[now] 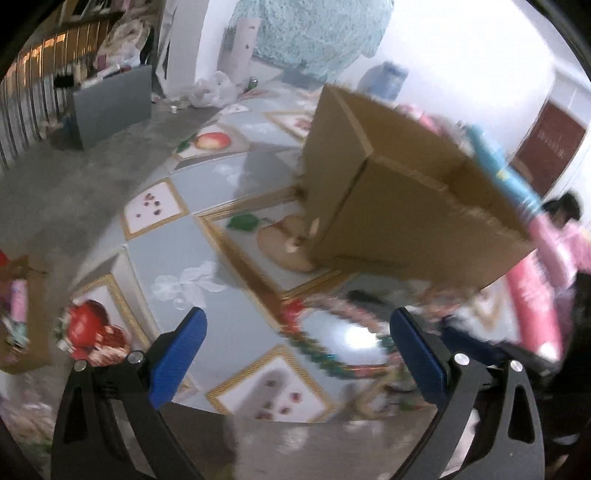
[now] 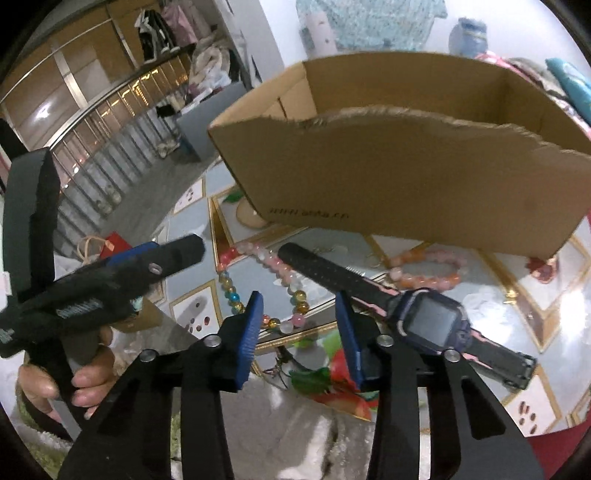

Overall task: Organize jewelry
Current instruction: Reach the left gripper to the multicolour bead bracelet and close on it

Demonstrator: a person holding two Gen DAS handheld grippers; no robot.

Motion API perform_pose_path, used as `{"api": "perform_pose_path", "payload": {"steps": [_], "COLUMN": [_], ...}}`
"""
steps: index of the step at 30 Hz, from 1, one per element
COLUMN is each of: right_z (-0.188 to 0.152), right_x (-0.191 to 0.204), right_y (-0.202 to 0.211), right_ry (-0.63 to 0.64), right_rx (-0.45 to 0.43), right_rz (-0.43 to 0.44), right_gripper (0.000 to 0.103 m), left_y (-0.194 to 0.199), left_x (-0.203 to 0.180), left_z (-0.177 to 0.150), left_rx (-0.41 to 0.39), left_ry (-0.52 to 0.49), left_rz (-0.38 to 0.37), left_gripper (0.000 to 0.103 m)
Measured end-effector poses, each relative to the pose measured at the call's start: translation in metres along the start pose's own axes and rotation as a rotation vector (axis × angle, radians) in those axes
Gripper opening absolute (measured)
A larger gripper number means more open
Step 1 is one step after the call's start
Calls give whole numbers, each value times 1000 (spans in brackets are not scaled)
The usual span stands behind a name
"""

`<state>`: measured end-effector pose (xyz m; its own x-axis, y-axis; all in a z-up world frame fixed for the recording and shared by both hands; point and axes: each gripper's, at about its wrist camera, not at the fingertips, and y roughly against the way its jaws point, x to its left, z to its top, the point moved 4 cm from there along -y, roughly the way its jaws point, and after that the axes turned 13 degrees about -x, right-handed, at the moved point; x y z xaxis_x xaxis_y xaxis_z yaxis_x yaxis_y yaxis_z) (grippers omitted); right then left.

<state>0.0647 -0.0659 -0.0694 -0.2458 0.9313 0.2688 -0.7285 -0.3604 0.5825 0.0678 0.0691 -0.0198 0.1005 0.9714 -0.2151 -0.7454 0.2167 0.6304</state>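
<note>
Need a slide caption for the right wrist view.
Open right gripper hovers over bead necklace and smartwatch before cardboard box.

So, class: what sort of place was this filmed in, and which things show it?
Probably a lived-in home: a fruit-patterned tablecloth, clothes hanging by wooden cupboards, and a torn brown cardboard box.

One box (image 2: pixel 399 177), one watch (image 2: pixel 428 317), seemingly two bead strands (image 2: pixel 273 266).

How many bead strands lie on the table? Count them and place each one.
2. The multicoloured bead strand lies ahead of the right claw; the pink-orange bead bracelet lies beyond the smartwatch, before the cardboard box. More may be hidden.
</note>
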Motion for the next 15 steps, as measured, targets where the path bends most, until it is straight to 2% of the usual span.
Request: {"api": "perform_pose_path", "payload": {"steps": [6, 15], "right_z": [-2, -5], "right_x": [3, 6], "right_y": [-19, -37], "right_ry": [16, 78], "right_rx": [55, 108], "right_rz": [-2, -18], "right_gripper": [27, 16], "left_y": [-13, -26], "left_x": [-4, -6], "left_z": [-5, -5], "left_rx": [-5, 27], "left_ry": [-130, -178], "left_rz": [2, -59], "left_gripper": [95, 45]}}
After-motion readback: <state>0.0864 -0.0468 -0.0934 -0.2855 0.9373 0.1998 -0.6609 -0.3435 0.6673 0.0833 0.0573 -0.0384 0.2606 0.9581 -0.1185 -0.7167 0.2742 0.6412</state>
